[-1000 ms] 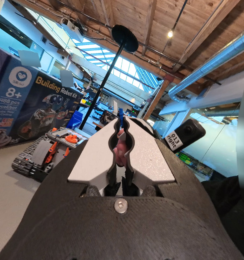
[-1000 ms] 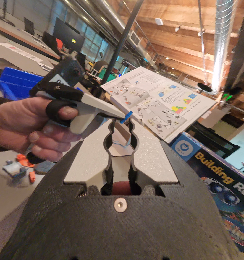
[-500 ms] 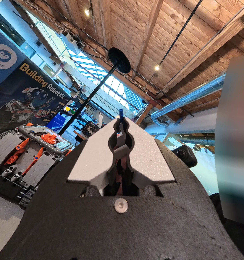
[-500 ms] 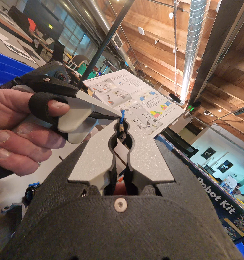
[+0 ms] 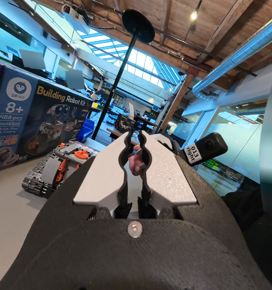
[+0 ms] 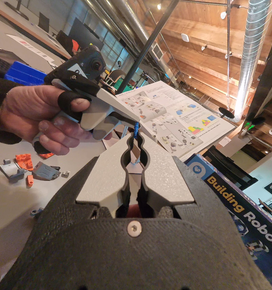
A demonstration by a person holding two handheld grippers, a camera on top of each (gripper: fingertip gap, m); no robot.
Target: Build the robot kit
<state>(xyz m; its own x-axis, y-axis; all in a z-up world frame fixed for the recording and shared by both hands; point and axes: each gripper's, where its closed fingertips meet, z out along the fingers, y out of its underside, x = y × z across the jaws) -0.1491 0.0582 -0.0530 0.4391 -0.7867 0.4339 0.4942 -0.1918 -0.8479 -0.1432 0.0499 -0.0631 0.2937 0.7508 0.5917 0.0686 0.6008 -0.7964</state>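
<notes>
A dark kit box [image 5: 38,117] fills the left of the left wrist view, with a tracked model [image 5: 53,169] below it. At centre, the left gripper [image 5: 135,135] stands slightly parted and empty. The right gripper [image 6: 136,138], nearly closed, pinches an upright blue pin [image 6: 136,127] at mid-frame.

A tracked grey-and-orange brick robot [image 5: 60,163] sat on the pale tabletop [image 5: 9,204] before a printed cardboard kit box [image 5: 38,119], loose grey and orange plastic pieces [image 6: 27,169] lay left, and an open paper instruction booklet [image 6: 171,116] stood propped behind the box's far end.
</notes>
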